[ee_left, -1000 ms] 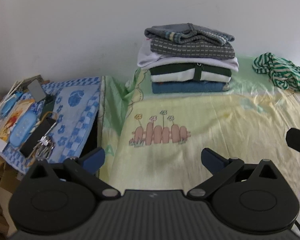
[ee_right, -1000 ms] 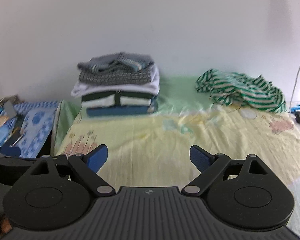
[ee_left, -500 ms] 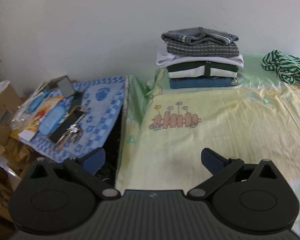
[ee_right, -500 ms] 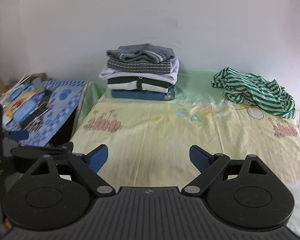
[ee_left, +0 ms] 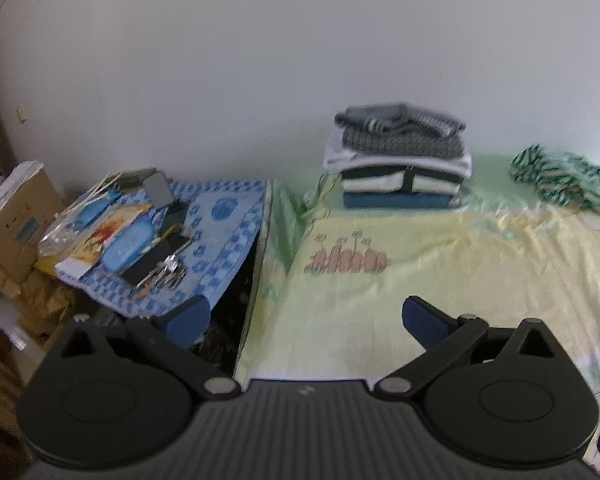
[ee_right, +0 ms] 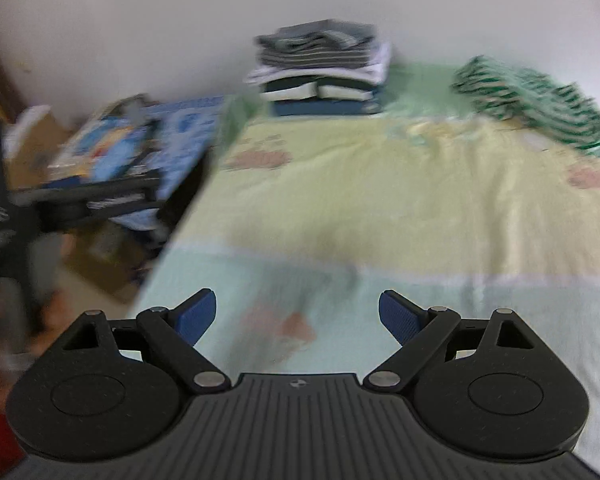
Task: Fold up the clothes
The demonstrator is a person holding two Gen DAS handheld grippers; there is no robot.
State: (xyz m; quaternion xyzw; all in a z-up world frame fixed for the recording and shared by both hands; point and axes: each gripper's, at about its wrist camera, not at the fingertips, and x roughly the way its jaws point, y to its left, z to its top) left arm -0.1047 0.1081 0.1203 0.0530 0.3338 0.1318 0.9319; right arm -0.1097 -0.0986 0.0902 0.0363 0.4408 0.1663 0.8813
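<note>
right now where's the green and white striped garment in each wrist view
Left wrist view: the green and white striped garment lies crumpled at the far right edge, on the bed by the wall.
Right wrist view: it sits upper right, blurred, also by the wall.
Shared landmark: the stack of folded clothes, to the left of the garment in both views.

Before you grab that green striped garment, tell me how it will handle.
The green striped garment lies crumpled in soft folds on the bed, so it probably hangs limp and drapes when lifted. It looks thin, likely light. Pinched at one spot, the rest would probably trail and drag across the sheet.
</note>
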